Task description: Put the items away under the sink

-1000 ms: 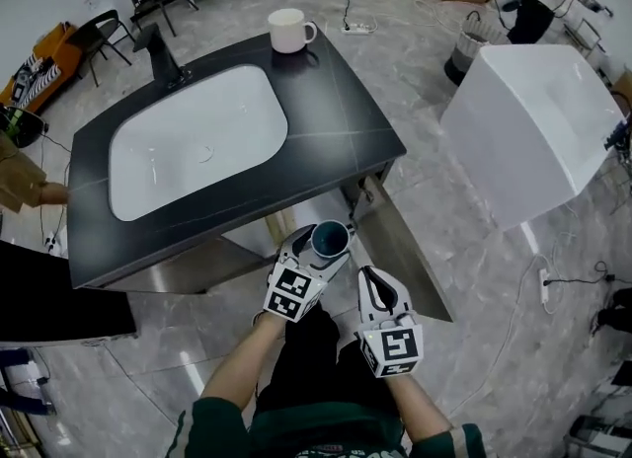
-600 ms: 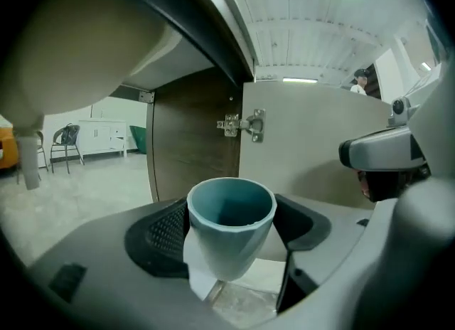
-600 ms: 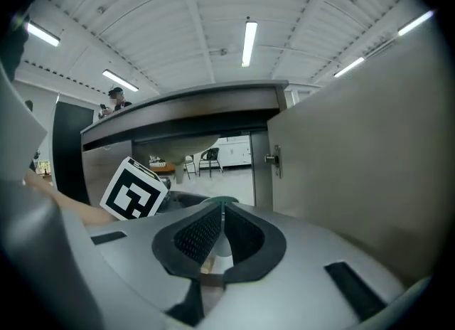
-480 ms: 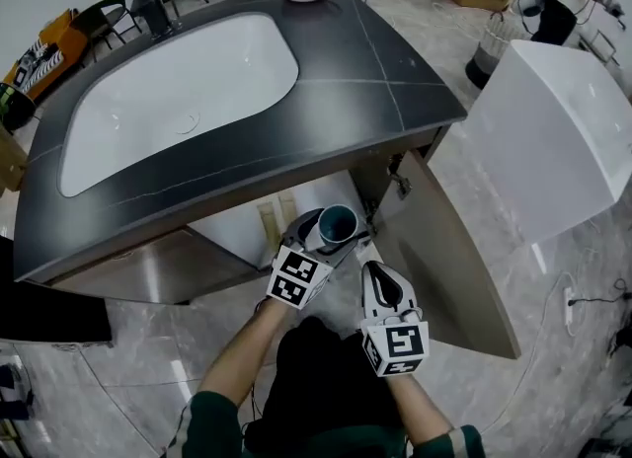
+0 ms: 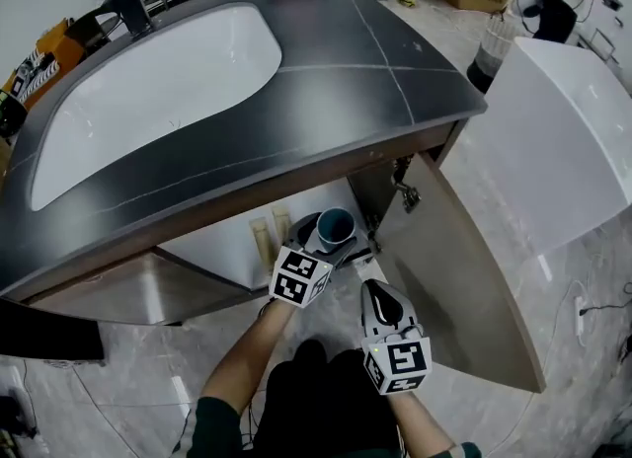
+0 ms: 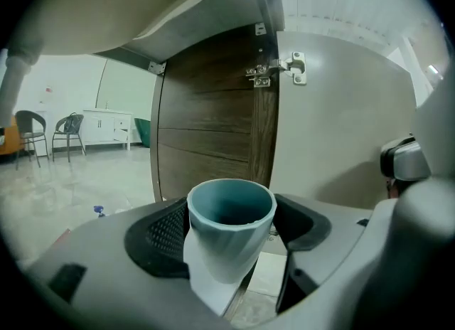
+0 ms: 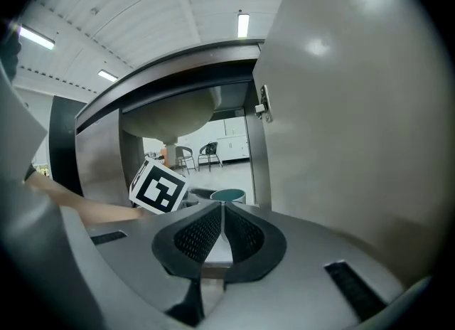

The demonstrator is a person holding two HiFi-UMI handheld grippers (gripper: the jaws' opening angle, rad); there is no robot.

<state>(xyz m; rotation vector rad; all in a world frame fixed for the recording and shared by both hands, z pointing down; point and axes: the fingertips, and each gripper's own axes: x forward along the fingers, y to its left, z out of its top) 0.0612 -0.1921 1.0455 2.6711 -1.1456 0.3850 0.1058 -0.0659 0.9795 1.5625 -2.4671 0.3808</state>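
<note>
Grey marble-tile floor (image 5: pixel 553 367) lies all round. The dark stone surface (image 5: pixel 326 101) with its white oval basin (image 5: pixel 148 101) fills more of the head view than a second ago, and both tongs have come down level with the cabinet beneath it. The beige cabinet door (image 5: pixel 464 288) stands swung wide. The opening beside its hinge edge is free at the mouth; two pale upright shapes sit deeper in, too small to identify.

Left tongs (image 5: pixel 329 241) are at that mouth, just beside the door's hinge edge. As before, they pinch the teal ribbed plastic cup (image 6: pixel 229 240), upright and mouth up. A wood-grain side panel (image 6: pixel 213 122) stands beyond the cup, apart from it.

Right tongs (image 7: pixel 219 215) are pressed together and empty, alongside the door's inner face.
</note>
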